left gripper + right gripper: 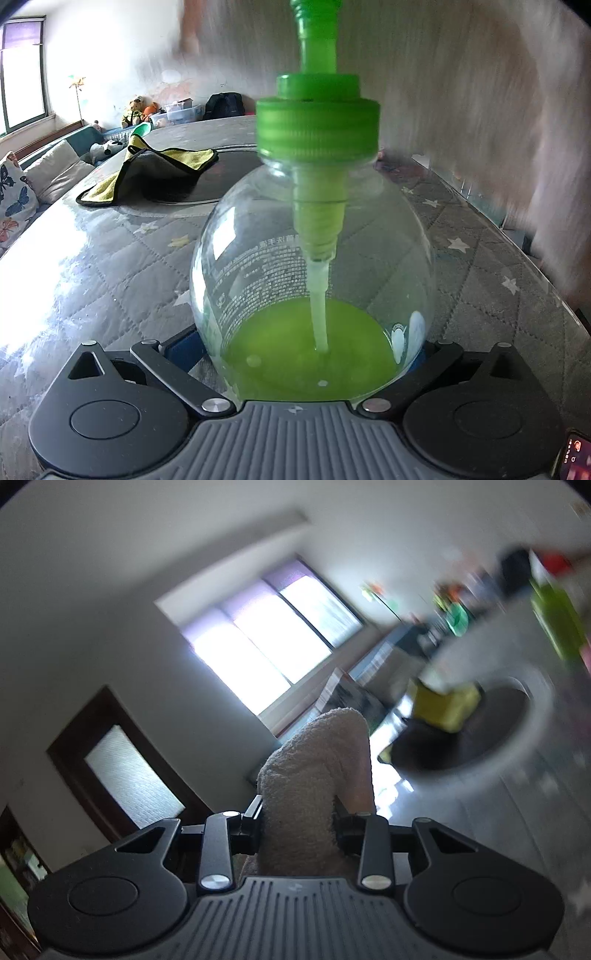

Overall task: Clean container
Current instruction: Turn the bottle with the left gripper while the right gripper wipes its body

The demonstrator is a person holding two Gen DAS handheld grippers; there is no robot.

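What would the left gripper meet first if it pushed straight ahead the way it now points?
The clear soap dispenser bottle, which sits right between the wide-open left gripper fingers. Whether the pads already touch its sides cannot be told.

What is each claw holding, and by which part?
Right claw: shut on a beige towel, near one bunched end. Left claw: wide around the soap bottle base; grip cannot be told.

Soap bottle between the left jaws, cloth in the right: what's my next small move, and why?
Probably bring the right gripper, shut on the beige cloth, over to the clear soap bottle. The bottle sits between the left gripper's wide jaws on the quilted table, while the right wrist view faces the window, away from it.
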